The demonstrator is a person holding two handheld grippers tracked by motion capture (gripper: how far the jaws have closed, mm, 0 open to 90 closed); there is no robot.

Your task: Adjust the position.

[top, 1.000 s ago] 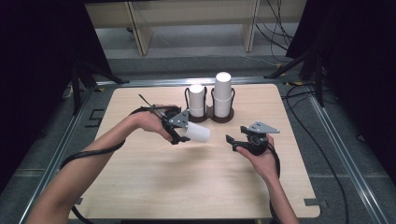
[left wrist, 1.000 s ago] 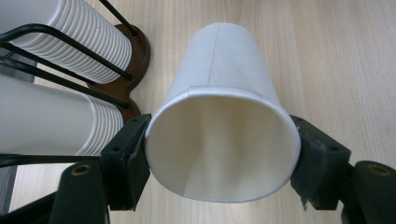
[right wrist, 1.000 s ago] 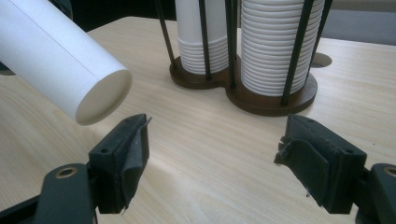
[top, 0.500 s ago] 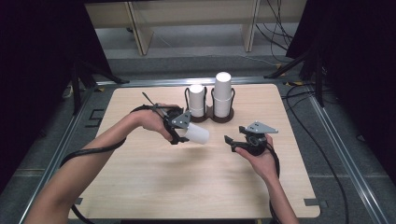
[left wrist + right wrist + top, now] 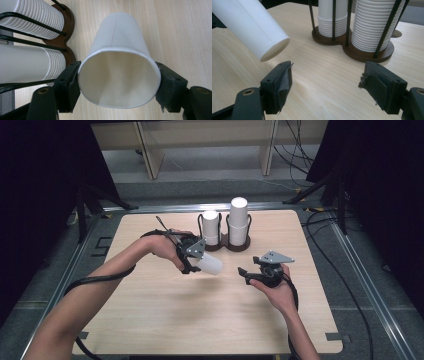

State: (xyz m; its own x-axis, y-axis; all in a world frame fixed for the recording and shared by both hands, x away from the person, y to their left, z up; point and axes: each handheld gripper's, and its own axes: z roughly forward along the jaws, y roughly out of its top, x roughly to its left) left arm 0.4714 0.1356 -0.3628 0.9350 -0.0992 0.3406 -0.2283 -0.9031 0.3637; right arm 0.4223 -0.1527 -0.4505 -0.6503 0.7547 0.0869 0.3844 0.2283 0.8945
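Left gripper (image 5: 117,82) clamps a paper cup (image 5: 120,65) at its rim, lying sideways above the table (image 5: 150,320), base toward the right gripper (image 5: 325,85), which is spread wide and empty, apparently ready to receive it.

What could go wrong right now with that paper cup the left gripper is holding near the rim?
1. The left gripper is shut on the paper cup at its rim, which looks squeezed out of round; a tighter grip could crease it.
2. The cup lies on its side above the table; a looser grip could drop it.
3. The right gripper waits open near the cup's base; a mistimed handover could knock it.
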